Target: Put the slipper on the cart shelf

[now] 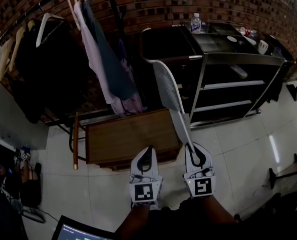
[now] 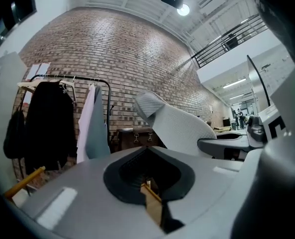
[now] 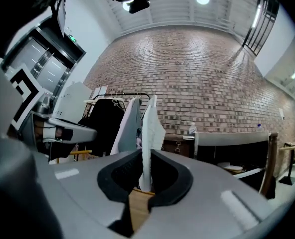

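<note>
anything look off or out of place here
Only the white slipper: it sticks up in mid-air, pinched by one end in the right gripper, not on the cart. Nothing looks spilled or broken.

The head view looks steeply down from above at floor (image 1: 113, 194) and cart (image 1: 238, 59). The 2 gripper views sit low, facing the brick wall (image 2: 137, 59); all 3 share the clothes rack (image 2: 70, 77).
</note>
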A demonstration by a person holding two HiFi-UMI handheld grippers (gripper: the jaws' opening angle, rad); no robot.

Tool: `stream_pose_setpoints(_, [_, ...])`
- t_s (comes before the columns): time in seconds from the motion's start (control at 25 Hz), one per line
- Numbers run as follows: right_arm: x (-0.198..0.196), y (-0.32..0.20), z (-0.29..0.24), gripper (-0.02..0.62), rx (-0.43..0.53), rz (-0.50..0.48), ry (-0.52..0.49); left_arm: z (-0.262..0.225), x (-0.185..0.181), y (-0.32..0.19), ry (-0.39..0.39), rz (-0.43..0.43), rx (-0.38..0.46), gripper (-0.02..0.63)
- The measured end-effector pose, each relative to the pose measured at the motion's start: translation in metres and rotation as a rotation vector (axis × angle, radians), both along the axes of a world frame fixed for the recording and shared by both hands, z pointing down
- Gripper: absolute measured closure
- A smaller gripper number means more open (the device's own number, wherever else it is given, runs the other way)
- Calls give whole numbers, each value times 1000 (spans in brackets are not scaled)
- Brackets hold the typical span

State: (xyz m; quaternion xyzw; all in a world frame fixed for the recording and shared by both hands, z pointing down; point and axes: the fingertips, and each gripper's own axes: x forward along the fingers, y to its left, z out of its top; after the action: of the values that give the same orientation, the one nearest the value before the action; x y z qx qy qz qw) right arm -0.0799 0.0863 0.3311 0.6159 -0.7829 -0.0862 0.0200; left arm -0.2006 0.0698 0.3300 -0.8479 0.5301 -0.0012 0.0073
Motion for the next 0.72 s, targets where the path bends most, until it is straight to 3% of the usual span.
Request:
stream_pose_setpoints(0.4, [141,8,54,563,-154,172,3,14,106,-19,39,134,-28,589])
stream_pose_setpoints(0.56, [195,-1,78,563,-219,211,26,30,146,-38,-23,142,-60,589])
stream_pose_setpoints(0.72, [242,-20,95,563,-263,239,20,45,187,-64,-29,135,-92,589])
